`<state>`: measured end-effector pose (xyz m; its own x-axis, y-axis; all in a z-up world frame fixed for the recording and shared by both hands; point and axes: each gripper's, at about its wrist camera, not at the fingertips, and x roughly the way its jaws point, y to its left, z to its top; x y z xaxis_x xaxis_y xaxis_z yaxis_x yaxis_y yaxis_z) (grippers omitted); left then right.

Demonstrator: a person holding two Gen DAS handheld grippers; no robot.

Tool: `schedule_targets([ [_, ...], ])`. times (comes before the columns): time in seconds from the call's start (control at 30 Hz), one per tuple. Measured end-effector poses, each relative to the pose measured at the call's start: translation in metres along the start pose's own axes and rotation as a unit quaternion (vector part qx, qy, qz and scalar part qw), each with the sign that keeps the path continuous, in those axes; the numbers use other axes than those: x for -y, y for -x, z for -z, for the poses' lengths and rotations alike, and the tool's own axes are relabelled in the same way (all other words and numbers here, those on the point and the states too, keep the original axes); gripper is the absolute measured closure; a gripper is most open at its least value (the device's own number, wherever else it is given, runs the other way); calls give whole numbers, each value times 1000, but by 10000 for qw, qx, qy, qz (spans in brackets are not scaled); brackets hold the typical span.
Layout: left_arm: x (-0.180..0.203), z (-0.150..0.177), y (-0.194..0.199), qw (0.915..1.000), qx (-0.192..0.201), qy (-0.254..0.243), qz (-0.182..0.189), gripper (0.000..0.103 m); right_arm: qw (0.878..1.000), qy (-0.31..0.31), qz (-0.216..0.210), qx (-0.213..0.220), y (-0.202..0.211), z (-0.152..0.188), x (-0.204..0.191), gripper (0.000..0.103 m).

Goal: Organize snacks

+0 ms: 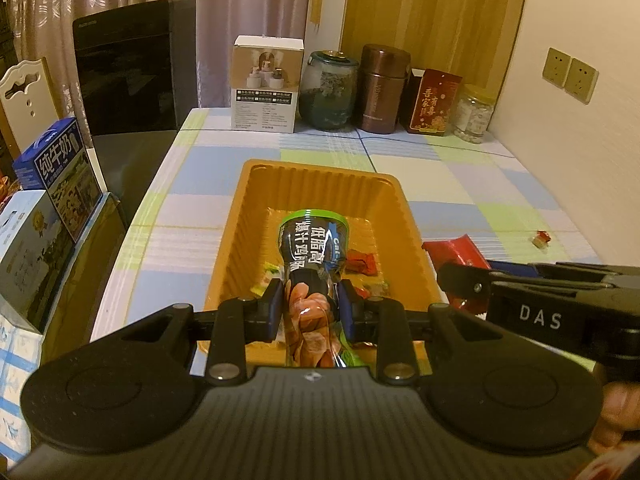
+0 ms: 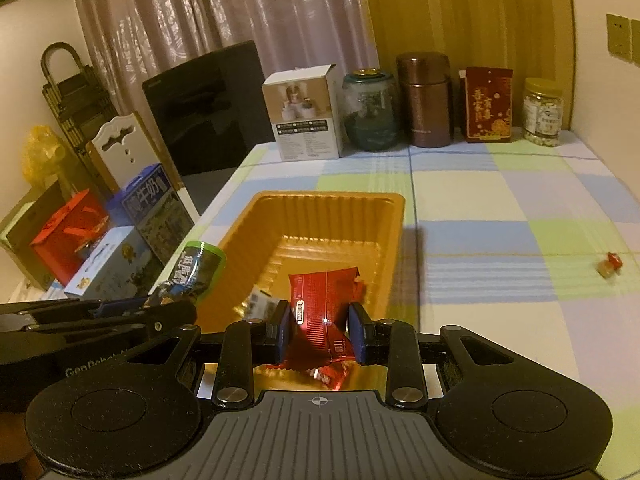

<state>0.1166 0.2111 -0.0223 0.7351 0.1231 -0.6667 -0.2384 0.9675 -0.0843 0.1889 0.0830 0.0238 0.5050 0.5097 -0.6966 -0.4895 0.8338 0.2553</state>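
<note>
**Two snacks over the orange tray**

The surface [image 1: 460,176] is big and flat, with a smooth cloth of blue, green and white squares. On it sits the orange tray [image 1: 256,216], a shiny plastic box shape with ribbed walls. A few small wrapped candies already lie on its floor.

The left gripper [image 1: 314,304] is squeezed tight on a dark snack pack [image 1: 314,248], long and crinkly, with a green end. The pack hangs over the middle of the tray. The right gripper [image 2: 320,332] is squeezed tight on a red foil packet [image 2: 324,300], flat and shiny with fine lines. That packet hangs over the near end of the tray, at about 6 o'clock in the right wrist view.

The step in hand looks like putting both snacks into the tray. Next, each gripper probably needs to go a bit lower and let go, so the snacks land inside and not on the rim (the two grippers are close, so they should not bump).

One tiny red candy [image 2: 610,266] sits alone on the cloth, at about 3 o'clock from the tray. It likely goes in too.
</note>
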Motion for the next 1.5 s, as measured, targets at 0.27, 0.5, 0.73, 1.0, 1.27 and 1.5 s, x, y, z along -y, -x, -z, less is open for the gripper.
schedule_targets([
  [0.27, -11, -17, -29, 9999, -60, -104, -33, 77, 10000, -26, -15, -73, -29, -18, 1, 72],
  [0.5, -11, -25, -51, 9998, -141, -168, -11, 77, 9997, -126, -32, -225, -52, -23, 8, 72],
  [0.73, -10, -27, -66, 9996, -221, -192, 39, 77, 9994, -172, -16, -289, -62, -26, 12, 72],
  [1.0, -11, -33, -81, 9994, -275, -191, 61, 77, 9993, -205, 9, -322, -68, -27, 16, 72],
  [1.27, -7, -33, -92, 9993, -248, -261, 31, 72, 9989, -309, 18, -348, -70, -27, 22, 72],
  [1.5, -13, -28, -78, 9997, -155, -175, -76, 71, 9987, -383, 4, -348, -67, -24, 26, 72],
])
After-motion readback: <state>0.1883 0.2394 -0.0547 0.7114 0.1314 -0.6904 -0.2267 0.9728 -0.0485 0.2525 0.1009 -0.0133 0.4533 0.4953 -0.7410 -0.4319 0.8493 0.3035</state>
